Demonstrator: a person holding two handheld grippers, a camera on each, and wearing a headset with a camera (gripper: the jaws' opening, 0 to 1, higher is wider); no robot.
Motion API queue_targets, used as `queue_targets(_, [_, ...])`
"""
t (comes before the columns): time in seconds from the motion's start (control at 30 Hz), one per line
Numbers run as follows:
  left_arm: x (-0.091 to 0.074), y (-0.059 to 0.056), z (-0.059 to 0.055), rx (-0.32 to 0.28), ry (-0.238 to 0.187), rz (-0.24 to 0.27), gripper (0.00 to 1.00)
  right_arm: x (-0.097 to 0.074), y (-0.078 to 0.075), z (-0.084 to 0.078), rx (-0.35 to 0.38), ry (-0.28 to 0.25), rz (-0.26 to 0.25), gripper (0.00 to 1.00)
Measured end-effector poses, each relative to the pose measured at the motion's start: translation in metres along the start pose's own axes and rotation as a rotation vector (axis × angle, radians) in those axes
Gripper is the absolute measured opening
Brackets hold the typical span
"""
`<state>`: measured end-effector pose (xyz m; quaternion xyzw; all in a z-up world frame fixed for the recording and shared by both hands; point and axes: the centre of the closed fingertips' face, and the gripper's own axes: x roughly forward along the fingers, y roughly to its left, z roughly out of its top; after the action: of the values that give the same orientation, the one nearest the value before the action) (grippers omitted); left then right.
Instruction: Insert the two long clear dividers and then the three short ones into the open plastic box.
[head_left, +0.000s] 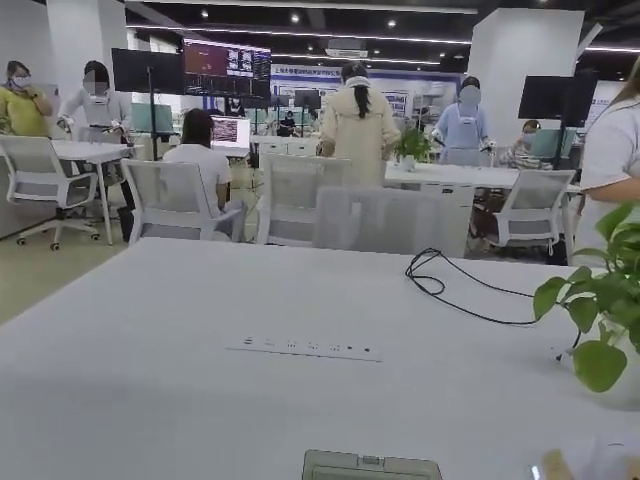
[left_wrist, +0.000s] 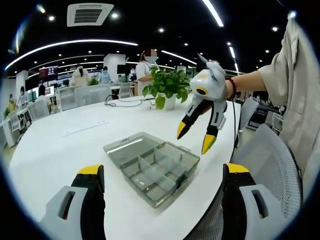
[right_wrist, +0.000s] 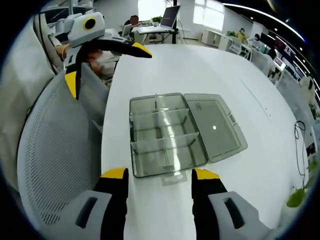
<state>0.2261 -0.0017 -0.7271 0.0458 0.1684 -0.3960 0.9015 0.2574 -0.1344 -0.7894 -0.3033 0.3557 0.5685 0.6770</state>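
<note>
The left gripper (left_wrist: 163, 171) stands wide open and empty, the right gripper (right_wrist: 160, 174) open and empty, near the plastic box (right_wrist: 215, 130).

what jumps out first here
A clear plastic box lies open near the white table's edge, lid flat beside it, dividers standing inside. The left gripper and the right gripper hover close by it, jaws open.

Head view level across the desk (head_left: 200, 380) toward the room, both gripper views close over the near edge, sharing the box (left_wrist: 152, 167).
</note>
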Motion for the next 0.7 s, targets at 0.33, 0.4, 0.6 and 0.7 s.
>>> queue_targets(0.33, [0.002, 0.0, -0.001, -0.015, 0.001, 0.002, 0.99, -0.024, -0.007, -0.05, 0.066, 0.04, -0.036, 0.55])
queue_targets(0.4, [0.002, 0.0, 0.0, -0.016, -0.001, 0.004, 0.98, -0.028, -0.007, -0.061, 0.062, 0.056, -0.043, 0.55])
queue_targets(0.6, [0.003, 0.0, -0.001, -0.017, 0.005, 0.001, 0.97, -0.034, -0.007, -0.095, 0.079, 0.132, -0.052, 0.55])
queue_targets(0.7, [0.003, 0.0, -0.001, -0.015, 0.007, -0.001, 0.97, -0.037, -0.004, -0.112, 0.064, 0.185, -0.044, 0.55])
